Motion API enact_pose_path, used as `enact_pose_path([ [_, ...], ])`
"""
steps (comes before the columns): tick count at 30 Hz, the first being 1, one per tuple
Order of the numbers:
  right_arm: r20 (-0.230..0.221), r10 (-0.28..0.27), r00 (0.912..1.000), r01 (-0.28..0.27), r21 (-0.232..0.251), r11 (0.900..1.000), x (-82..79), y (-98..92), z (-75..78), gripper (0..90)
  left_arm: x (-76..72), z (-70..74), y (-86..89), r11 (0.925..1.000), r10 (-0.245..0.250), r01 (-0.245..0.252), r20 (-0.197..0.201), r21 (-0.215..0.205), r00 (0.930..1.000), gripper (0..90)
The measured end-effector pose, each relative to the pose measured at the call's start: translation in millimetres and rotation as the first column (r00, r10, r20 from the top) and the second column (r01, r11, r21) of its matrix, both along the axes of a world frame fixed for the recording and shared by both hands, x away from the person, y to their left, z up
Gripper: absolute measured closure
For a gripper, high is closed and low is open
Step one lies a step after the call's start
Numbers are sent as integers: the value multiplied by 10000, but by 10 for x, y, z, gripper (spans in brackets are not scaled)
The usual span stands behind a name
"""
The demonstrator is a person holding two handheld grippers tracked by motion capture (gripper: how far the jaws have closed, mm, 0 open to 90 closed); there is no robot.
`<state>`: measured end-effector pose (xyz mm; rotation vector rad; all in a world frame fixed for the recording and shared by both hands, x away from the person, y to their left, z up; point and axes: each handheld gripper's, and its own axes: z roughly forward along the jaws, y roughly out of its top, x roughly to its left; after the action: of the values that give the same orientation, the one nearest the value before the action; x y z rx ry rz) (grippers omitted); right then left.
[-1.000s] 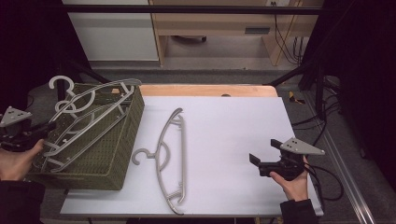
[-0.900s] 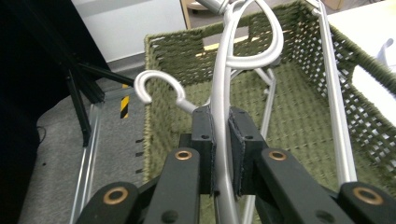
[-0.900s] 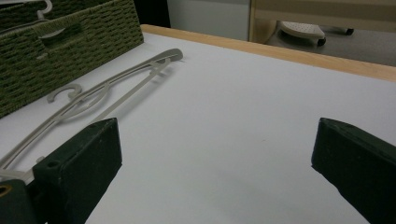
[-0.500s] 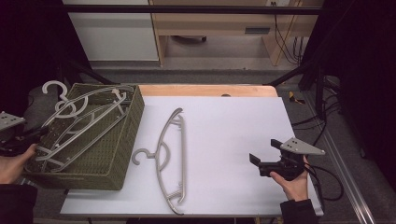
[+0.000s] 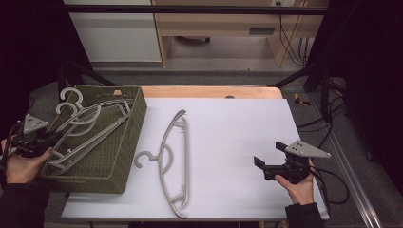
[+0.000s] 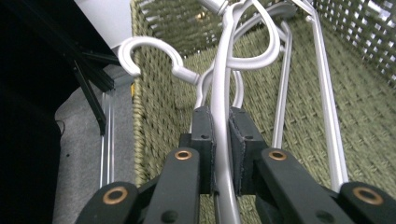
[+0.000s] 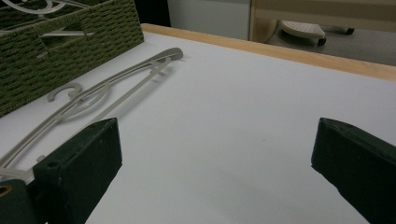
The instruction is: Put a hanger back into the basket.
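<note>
the left gripper (image 6: 222, 154) has its jaws pressed onto the grey bar of a hanger (image 6: 224, 98), pinching it between the pads; the hanger's hook (image 6: 149, 53) curls over the near wall of the green woven basket (image 6: 355, 102). in the high view the left gripper (image 5: 29, 137) sits at the basket's (image 5: 102, 173) left side, at the bench's left edge, and the held hanger (image 5: 88, 121) lies slanted across other hangers inside. a second hanger (image 5: 173, 161) lies flat on the white bench (image 5: 237, 133), just right of the basket. the right gripper (image 5: 266, 164) hovers near the bench's right front corner, its jaws spread wide with nothing between them.
</note>
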<state>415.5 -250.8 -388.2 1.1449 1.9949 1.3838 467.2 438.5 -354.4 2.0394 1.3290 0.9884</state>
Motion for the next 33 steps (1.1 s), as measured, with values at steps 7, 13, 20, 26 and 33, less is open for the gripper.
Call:
enact_pose_path([
  [7, -13, 3, 10000, -3, 27, 10000, 1, 4, -1, 19, 14, -90, 47, 9998, 167, -169, -264, -44, 9995, 813],
  [13, -27, 22, 10000, -22, -8, 10000, 4, 8, -6, 20, 86, -52, 24, 9991, 31, -21, -258, 416, 9997, 813],
  [20, -9, 49, 10000, -49, 45, 10000, 0, 4, -3, 20, 168, -163, 66, 9975, 305, -257, -736, 654, 9968, 811],
  [26, 9, 66, 10000, -66, -10, 10000, -1, 2, -2, 20, 184, -154, 71, 9975, 520, -474, -912, 528, 9945, 759],
  [33, 20, 41, 10000, -41, 31, 10000, -8, -9, 7, 20, 44, -9, 90, 9974, 327, -334, -128, -631, 9994, 702],
])
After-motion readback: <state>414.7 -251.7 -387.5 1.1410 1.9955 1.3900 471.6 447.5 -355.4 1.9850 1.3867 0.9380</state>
